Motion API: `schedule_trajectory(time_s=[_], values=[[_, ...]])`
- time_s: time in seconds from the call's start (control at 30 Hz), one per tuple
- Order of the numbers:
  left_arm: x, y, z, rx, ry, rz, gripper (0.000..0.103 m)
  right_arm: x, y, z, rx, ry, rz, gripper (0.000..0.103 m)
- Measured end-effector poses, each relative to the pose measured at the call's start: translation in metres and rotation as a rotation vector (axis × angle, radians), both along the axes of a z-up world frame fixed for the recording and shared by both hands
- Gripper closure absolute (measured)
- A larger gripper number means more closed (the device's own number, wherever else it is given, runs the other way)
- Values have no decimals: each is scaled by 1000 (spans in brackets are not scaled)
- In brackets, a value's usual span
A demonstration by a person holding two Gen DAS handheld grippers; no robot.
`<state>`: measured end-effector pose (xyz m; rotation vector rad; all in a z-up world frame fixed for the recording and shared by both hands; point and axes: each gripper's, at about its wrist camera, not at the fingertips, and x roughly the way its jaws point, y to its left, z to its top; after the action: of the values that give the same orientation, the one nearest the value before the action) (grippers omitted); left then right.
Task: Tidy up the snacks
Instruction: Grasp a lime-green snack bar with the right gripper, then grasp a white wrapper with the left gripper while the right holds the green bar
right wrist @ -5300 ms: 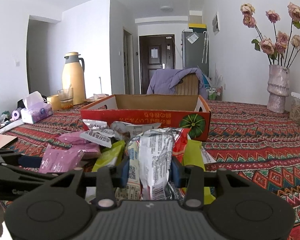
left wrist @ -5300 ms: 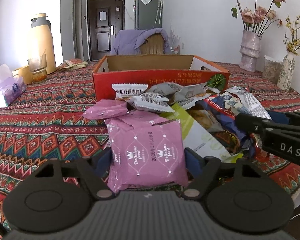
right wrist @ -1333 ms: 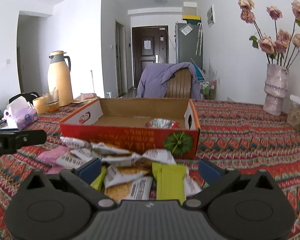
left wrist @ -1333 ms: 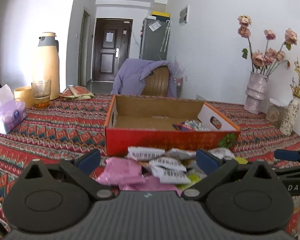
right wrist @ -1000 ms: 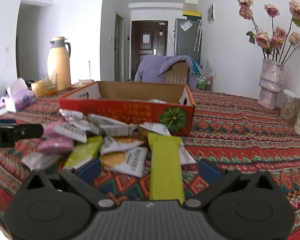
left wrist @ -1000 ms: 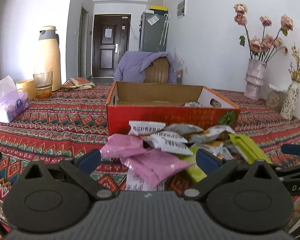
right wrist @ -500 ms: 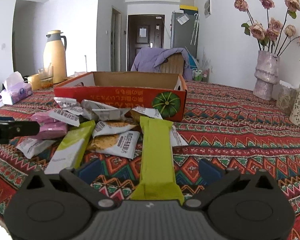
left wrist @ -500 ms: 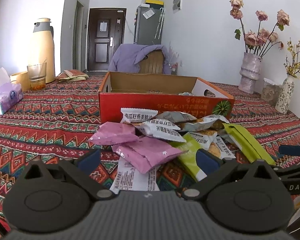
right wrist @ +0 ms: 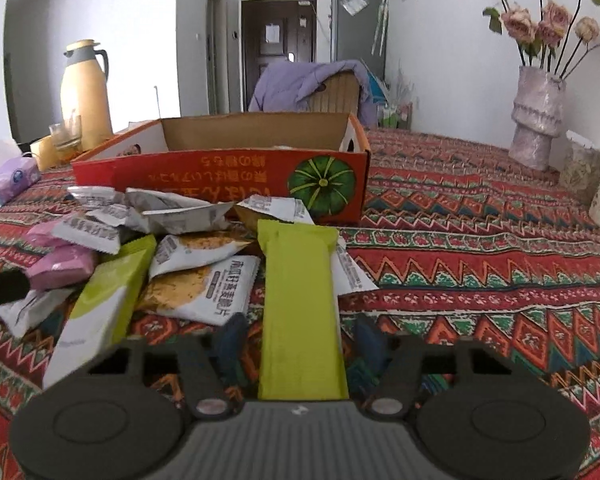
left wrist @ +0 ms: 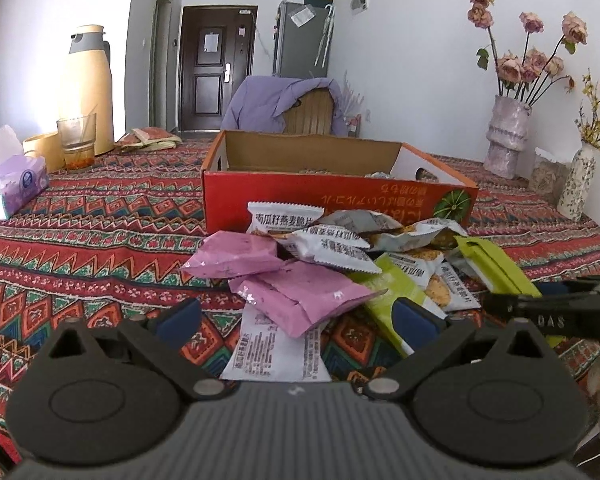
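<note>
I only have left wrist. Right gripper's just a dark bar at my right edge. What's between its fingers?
Observer: A long lime-green snack bar lies lengthwise in the right gripper, whose jaws are closing.
Operator: Gripped yet?
Observer: No, patterned cloth shows between each finger and the bar.
Operator: What's under the bar's far end?
Observer: It overlaps a white packet in front of the red box.

My left gripper (left wrist: 296, 318) hung wide open over a pink packet (left wrist: 300, 298) lying on a white packet (left wrist: 274, 354). Beyond the snack heap stood the red box (left wrist: 332, 202); my right gripper (left wrist: 548, 314) showed alongside.
</note>
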<state>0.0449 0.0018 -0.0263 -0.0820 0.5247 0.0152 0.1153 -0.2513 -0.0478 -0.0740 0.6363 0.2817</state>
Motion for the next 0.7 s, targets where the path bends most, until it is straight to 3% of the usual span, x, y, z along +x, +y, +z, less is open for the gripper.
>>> schedule_trajectory(time_s=[0.17,0.7], values=[[3,3,-2,3,28,7,0,6,2,0,1,4,8,64],[36,15,-15,-5,212,66,0,-29,-16,12,81,-116,5,66]])
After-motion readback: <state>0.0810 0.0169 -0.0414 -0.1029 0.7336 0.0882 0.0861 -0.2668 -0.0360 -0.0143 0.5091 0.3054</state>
